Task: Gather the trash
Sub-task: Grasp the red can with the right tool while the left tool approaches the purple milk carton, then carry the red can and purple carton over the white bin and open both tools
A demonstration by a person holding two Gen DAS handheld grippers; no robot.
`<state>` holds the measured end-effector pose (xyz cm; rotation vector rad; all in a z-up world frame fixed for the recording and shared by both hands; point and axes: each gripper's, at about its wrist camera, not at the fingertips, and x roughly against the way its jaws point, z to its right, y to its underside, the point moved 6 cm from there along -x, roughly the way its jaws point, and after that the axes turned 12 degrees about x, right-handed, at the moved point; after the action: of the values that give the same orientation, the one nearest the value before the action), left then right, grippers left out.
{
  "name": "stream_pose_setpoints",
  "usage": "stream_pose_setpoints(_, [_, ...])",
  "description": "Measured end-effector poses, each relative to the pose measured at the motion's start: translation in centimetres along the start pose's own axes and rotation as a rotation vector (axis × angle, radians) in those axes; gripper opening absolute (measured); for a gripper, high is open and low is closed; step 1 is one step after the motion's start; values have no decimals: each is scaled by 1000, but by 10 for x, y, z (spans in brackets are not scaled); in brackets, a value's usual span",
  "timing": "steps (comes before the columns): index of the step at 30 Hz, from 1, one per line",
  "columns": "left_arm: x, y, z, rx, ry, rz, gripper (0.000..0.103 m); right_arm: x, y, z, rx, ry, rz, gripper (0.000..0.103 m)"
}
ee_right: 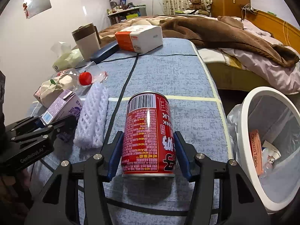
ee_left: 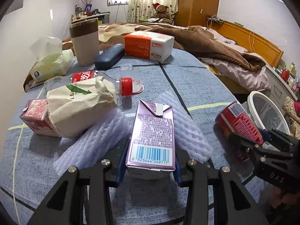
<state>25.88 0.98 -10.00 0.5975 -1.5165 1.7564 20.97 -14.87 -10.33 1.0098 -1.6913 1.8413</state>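
Left wrist view: the left gripper [ee_left: 149,161] points down at a slant over the blue table [ee_left: 187,78]. A purple carton [ee_left: 152,131] lies flat between its two blue pads [ee_left: 121,166]. Both pads touch the sides of the carton near its barcode end, so the gripper is closed on the carton. The carton rests on a white foam net [ee_left: 187,127] that lies on the table.

To the left sit a crumpled paper bag [ee_left: 78,106], a pink carton [ee_left: 35,116] partly under it, and an empty plastic bottle [ee_left: 90,80] with a red cap, lying on its side. At the back stand a tan cup [ee_left: 85,41], a dark case [ee_left: 109,56] and an orange and white tissue pack [ee_left: 148,46].

In the right wrist view, the right gripper [ee_right: 148,154] also points down at a slant. A red can [ee_right: 148,133] lies on its side on the table, right between the blue pads. The left pad looks as if it touches the can. On the right side I cannot tell if the pad touches it or if a thin gap is there. So I cannot tell if the can is really held.

A white trash bin [ee_right: 243,131] with a clear bag stands just beside the table, to the right of the can. An orange pill box [ee_right: 256,151] and some small scraps lie inside it.
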Motion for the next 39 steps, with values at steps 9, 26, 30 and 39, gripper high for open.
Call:
stream_pose_setpoints(9, [19,-2,7,4,-3,47,42,8,0,1,-8,-26,36,54])
stream_pose_setpoints(26, [73,-8,31,-12,29,148,42,60,-9,16,-36,-32,149,54])
stream_pose_setpoints(30, [84,-10,49,-32,57,171,42,74,-8,27,-49,-21,176,54])
stream_pose_setpoints(39, [94,-5,100,-91,138,179,42,104,1,63,-84,46,206,54])
